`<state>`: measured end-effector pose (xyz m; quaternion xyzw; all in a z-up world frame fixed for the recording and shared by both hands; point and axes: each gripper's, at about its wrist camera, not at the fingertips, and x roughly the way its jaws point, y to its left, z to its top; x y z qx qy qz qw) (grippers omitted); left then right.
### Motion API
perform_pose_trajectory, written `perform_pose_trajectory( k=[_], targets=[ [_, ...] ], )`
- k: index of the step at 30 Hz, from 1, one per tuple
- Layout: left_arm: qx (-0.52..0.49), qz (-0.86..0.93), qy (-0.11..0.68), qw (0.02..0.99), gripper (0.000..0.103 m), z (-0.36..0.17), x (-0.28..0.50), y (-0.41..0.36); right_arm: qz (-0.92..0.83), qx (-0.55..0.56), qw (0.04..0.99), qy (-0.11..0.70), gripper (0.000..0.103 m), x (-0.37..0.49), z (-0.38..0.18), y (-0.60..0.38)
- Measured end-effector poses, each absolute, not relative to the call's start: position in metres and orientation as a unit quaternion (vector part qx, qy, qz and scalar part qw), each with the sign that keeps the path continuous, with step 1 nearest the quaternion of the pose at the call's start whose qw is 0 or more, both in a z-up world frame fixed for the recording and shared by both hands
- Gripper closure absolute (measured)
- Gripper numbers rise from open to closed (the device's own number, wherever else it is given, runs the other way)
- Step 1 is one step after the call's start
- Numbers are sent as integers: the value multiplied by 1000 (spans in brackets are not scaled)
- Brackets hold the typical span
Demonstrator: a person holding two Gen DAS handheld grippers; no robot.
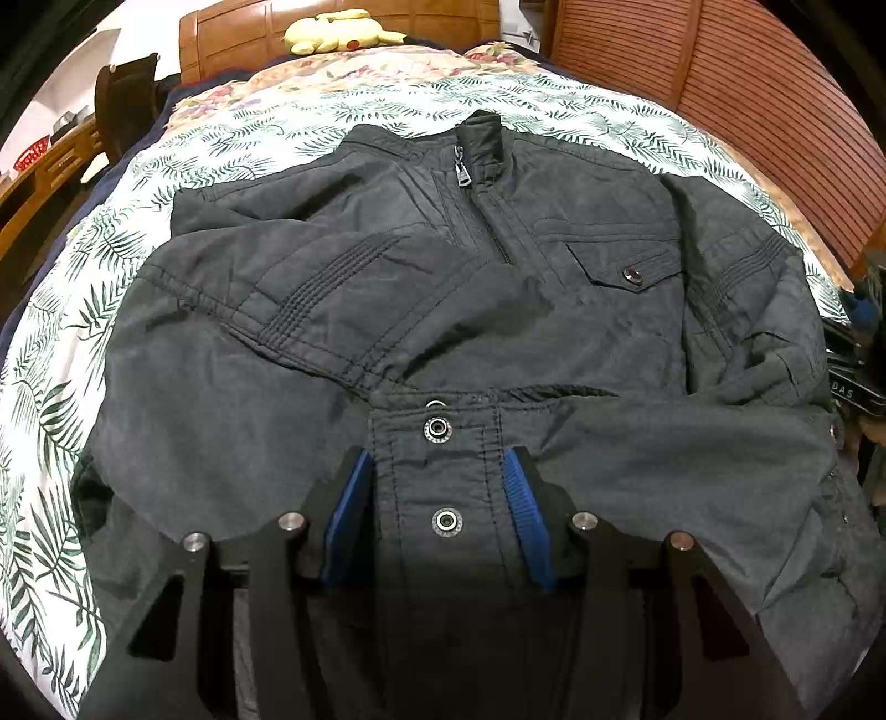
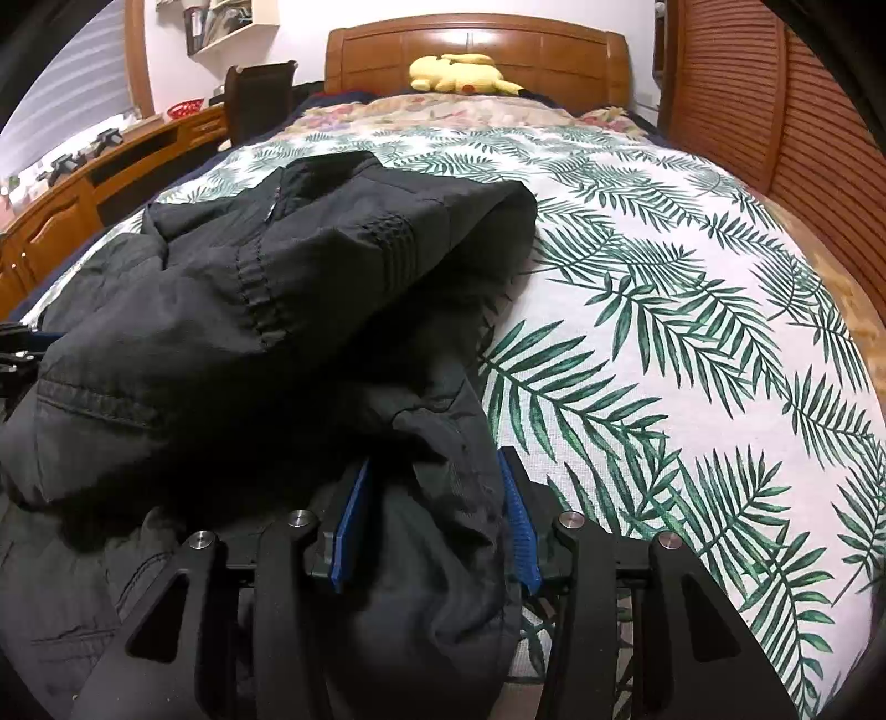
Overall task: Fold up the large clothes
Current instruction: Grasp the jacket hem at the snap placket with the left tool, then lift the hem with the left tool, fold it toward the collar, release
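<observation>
**Jacket hem pinched in both grippers, near edge of bed**

Grip first. Left gripper (image 1: 437,471) has its blue pads closed on the snap-button placket (image 1: 440,476) at the hem; two snaps sit between the fingers. Right gripper (image 2: 434,482) is clamped on a bunched fold of the jacket's side edge.

Jacket (image 1: 470,288) is dark and zipped to the collar. It lies face up across the leaf-print bedspread (image 2: 692,310), hem at the near edge, collar toward the headboard (image 2: 476,50). One sleeve is folded over the chest.

Handling, as a guess: soft, lined, moderately heavy, slightly slick shell. It will sag and slide, so seams, placket and cuffs make the firmest holds.

Writing: white letters reading "DAS" on the black object at the right edge of the left view. Yellow plush toy (image 2: 459,72) rests by the headboard.
</observation>
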<state>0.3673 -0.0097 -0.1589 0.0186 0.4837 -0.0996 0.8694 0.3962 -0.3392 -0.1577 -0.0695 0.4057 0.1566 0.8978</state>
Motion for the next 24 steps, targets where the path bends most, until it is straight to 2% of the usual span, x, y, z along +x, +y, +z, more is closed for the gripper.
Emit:
perform_pose_trajectory(
  k=[2,3,4,5,19,24],
  targets=[
    [13,-114,485,867,67,-159,367,-10,156,-68,898,405,58,396,-158,-340],
    [5,-125,487,864,77,-158,367,-10,155,-67,899,405,58,395,-158,-340],
    [9,-123,485,866,94,-157,365,-11,154,-67,899,404,58,395,-158,-341],
    [18,-116,483,867,99,-155,364,-12,154,-66,899,404,58,395,-157,-341],
    [-23,-43,303,952,102,-40,292,48,154,-55,901,403,58,396,-156,-346],
    [-34,-20,290,956,102,-35,280,81,156,-52,900,404,58,396,-156,-347]
  ],
)
